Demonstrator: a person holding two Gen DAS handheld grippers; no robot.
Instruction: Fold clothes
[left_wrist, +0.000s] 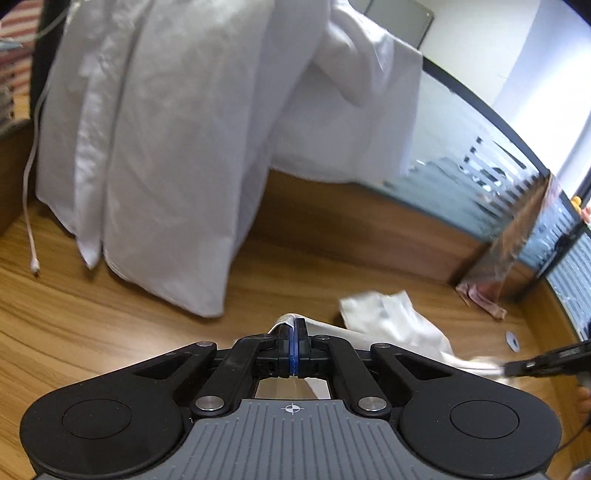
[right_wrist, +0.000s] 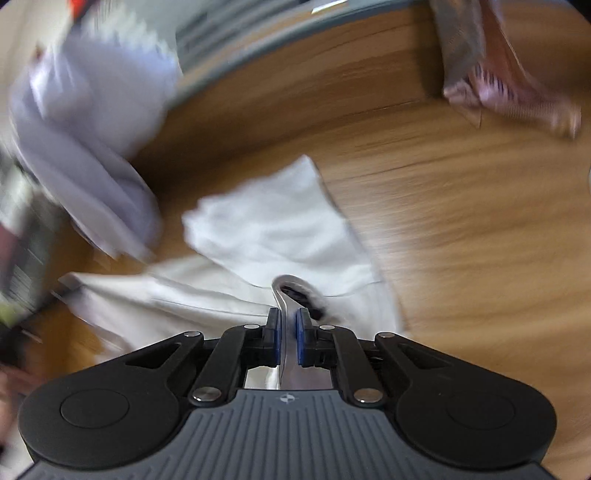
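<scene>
A cream-white garment (left_wrist: 391, 317) lies crumpled on the wooden table (left_wrist: 110, 325). My left gripper (left_wrist: 293, 332) is shut on a thin edge of it, pads pressed together. In the right wrist view the same garment (right_wrist: 273, 221) spreads ahead with a dark label at its hem. My right gripper (right_wrist: 288, 317) is shut on a thick fold at that hem, the pads held slightly apart by the cloth. The right gripper (left_wrist: 517, 367) also shows at the right edge of the left wrist view, holding the garment's other end. The garment stretches between both grippers.
A big white cloth (left_wrist: 166, 147) hangs down onto the table at the back left, blurred as a pale mass (right_wrist: 92, 129). A white cable (left_wrist: 31, 206) dangles beside it. A pink item in clear wrapping (left_wrist: 484, 295) (right_wrist: 517, 85) leans by the glass partition (left_wrist: 461, 158).
</scene>
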